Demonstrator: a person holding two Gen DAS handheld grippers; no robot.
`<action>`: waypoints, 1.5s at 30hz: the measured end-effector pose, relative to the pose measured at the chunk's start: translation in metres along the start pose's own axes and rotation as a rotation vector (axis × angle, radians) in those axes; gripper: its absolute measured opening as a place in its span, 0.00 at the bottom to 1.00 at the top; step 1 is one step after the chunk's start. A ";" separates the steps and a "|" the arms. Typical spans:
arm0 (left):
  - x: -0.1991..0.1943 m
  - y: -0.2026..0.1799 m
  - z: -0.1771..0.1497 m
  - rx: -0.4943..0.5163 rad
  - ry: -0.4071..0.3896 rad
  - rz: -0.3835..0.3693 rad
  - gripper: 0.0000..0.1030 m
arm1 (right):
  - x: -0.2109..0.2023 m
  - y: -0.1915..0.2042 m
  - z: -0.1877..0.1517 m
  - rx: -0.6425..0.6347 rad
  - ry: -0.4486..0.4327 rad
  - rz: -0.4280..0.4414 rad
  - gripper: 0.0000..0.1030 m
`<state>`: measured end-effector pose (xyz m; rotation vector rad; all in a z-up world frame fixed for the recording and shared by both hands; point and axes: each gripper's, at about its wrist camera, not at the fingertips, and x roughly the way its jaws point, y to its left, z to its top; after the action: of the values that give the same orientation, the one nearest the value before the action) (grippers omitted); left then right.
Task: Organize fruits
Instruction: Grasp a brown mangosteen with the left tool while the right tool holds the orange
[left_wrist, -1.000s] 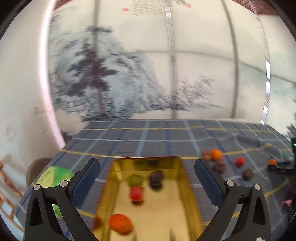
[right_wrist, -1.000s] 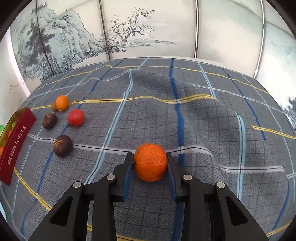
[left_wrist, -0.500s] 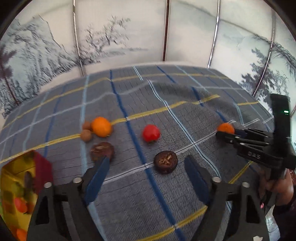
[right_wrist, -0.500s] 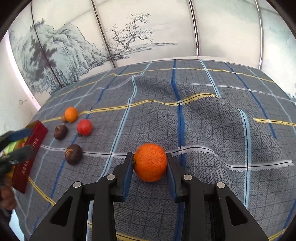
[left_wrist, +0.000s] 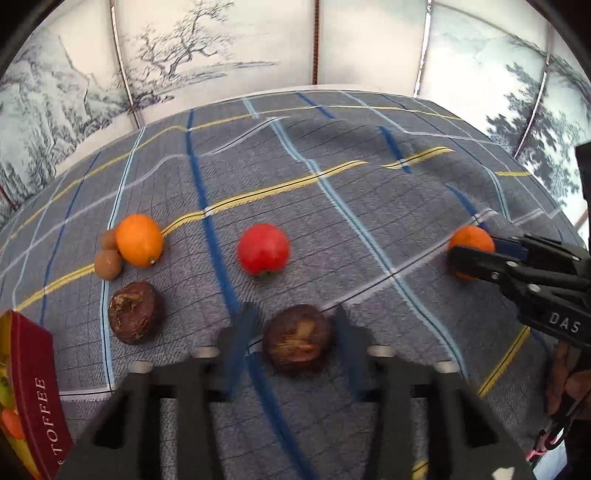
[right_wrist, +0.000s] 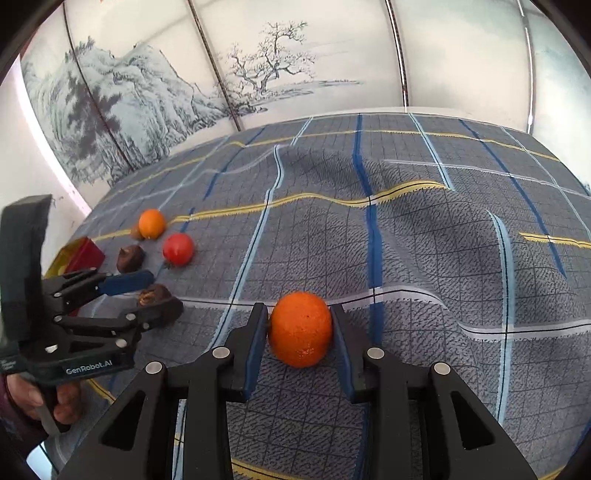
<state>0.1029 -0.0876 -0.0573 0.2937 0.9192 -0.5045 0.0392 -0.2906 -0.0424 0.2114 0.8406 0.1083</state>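
**Two fruits between my fingers, one gripped, one nearly**

My left gripper (left_wrist: 291, 343) sits low over the dark brown fruit (left_wrist: 296, 344) on the grey checked cloth (left_wrist: 369, 192). My jaws have just been closing, with that fruit between them. In my left wrist view the blue pads are blurred and a sliver of cloth shows on each side of the fruit, so I judge they are not pressing on it yet. From the right wrist view the same fingers flank it closely.

I expect this fruit to be light, firm and rough-skinned, with a dry scar on top. It should not slip much, but it is squat, so I would take it across its widest middle and squeeze only gently.

My right gripper (right_wrist: 300, 334) is clamped on the tangerine (right_wrist: 300, 334), pads touching both flanks, and it rests on the cloth. I judge it soft under a pebbled peel: easy to hold, easy to bruise.

Further back on the cloth lie a second dark fruit (left_wrist: 135, 312), a red fruit (left_wrist: 263, 249), a smooth orange one (left_wrist: 139, 240) and two small tan fruits (left_wrist: 107, 263) touching it. The red toffee box (left_wrist: 37, 398), at the left edge, already holds fruit, so I take it as where these are meant to go
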 end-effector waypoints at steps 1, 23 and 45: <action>0.001 -0.005 0.000 0.013 -0.004 0.024 0.33 | 0.000 0.000 0.000 0.003 0.002 0.000 0.34; -0.100 -0.004 -0.024 -0.119 -0.138 0.075 0.33 | 0.005 0.007 0.001 -0.043 0.027 -0.039 0.33; -0.134 0.093 -0.073 -0.348 -0.153 0.235 0.33 | 0.007 0.014 0.003 -0.073 0.034 -0.086 0.33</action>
<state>0.0356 0.0628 0.0121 0.0441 0.7945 -0.1427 0.0454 -0.2759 -0.0423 0.1048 0.8764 0.0624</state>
